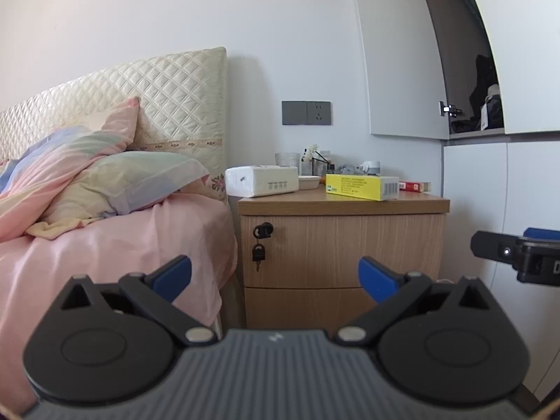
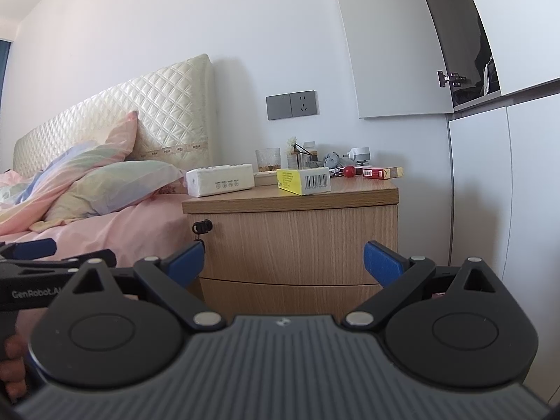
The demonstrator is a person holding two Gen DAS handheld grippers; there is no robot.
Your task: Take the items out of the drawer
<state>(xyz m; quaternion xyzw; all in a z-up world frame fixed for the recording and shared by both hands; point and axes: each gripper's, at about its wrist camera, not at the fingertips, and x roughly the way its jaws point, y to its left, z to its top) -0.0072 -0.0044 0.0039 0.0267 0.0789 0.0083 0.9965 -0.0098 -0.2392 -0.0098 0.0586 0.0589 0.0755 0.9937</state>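
Both drawers shut. Left gripper (image 1: 274, 274) and right gripper (image 2: 284, 262): fingers spread wide, holding nothing. Top drawer (image 1: 344, 246) lies ahead between the fingers, not touched; its contents are hidden. Key (image 1: 259, 252) hangs in the lock beyond the left finger. Risks: drawer may be locked; no handle visible, so fingers could slip off the front.

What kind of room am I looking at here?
Most likely a bedroom. A bed with pillows and a quilted headboard stands beside a wooden bedside cabinet whose drawers are shut, its top cluttered with a tissue pack and small boxes.
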